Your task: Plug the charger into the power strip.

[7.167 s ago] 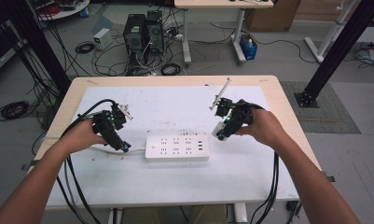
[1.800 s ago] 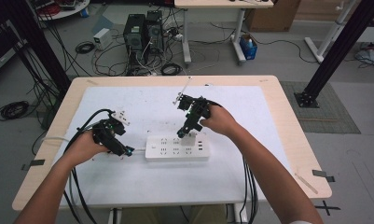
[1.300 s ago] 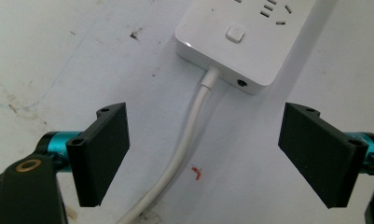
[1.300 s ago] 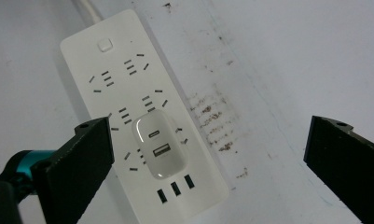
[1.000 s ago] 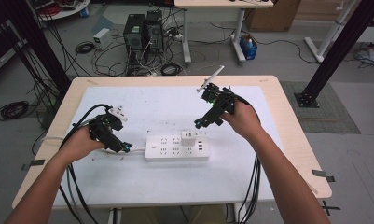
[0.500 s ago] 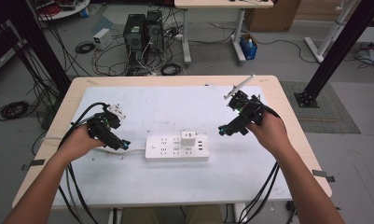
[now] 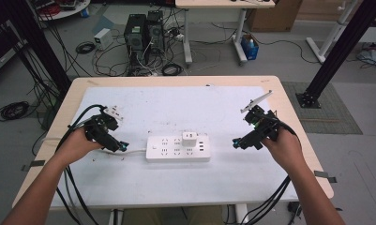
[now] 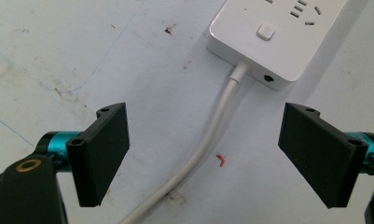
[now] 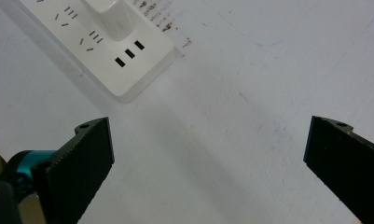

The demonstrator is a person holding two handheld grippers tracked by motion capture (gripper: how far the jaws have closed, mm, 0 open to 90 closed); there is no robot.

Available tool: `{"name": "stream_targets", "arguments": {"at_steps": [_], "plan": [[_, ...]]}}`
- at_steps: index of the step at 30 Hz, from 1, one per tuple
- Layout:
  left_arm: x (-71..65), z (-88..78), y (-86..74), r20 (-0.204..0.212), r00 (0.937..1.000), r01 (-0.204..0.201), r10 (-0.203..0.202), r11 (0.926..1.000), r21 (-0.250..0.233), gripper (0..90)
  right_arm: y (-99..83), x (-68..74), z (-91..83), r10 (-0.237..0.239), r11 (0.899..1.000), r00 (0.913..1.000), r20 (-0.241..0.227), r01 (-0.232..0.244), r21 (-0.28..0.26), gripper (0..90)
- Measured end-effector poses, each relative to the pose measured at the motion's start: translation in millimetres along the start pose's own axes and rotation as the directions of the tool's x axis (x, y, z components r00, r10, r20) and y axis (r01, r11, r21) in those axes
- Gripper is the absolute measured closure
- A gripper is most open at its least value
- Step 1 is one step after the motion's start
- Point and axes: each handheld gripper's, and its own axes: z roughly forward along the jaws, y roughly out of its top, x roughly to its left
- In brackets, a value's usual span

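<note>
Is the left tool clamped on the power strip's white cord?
No, in the left gripper view the left tool stands wide open, and the white cord runs between its jaws without touching either.

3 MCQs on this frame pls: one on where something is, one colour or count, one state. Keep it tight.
1. Where is the left hand-held gripper?
A. At the cord end of the power strip
B. At the table's far edge
C. On top of the strip

2. How many adapters are plugged into the strip?
A. None
B. One
C. Three

3. State of the right hand-held gripper?
A. Shut on the cord
B. Shut on nothing
C. Open, holding nothing

Answers:
1 A, its jaws straddle the white cord where it leaves the strip.
2 B, a single white adapter stands on it.
3 C, its jaws stand wide apart over bare table.
</note>
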Motion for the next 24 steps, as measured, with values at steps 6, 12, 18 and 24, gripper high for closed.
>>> {"name": "stream_targets", "arguments": {"at_steps": [6,12,18,24], "plan": [[1.2,0.6,-1.6,-0.002,0.9999,0.016,-0.016,0.9998,-0.011,16.5,-5.0,0.3,3.4,0.009,1.000,1.0000,0.001,-0.009,-0.003,0.9],[0.6,1.9,-4.2,0.000,0.9998,0.021,-0.021,0.9998,-0.006,16.5,-10.5,-2.2,4.7,0.021,1.000,0.9998,0.002,-0.021,0.001,0.9],[-1.4,2.6,-5.7,-0.007,0.9996,0.027,-0.027,0.9996,-0.009,16.5,-15.8,-4.4,6.3,0.033,0.999,0.9994,0.005,-0.033,-0.011,0.9],[-1.2,2.6,-6.1,-0.013,0.9993,0.034,-0.035,0.9993,-0.014,16.5,-20.1,-6.0,8.3,0.048,0.999,0.9988,0.006,-0.048,-0.021,0.9]]}}
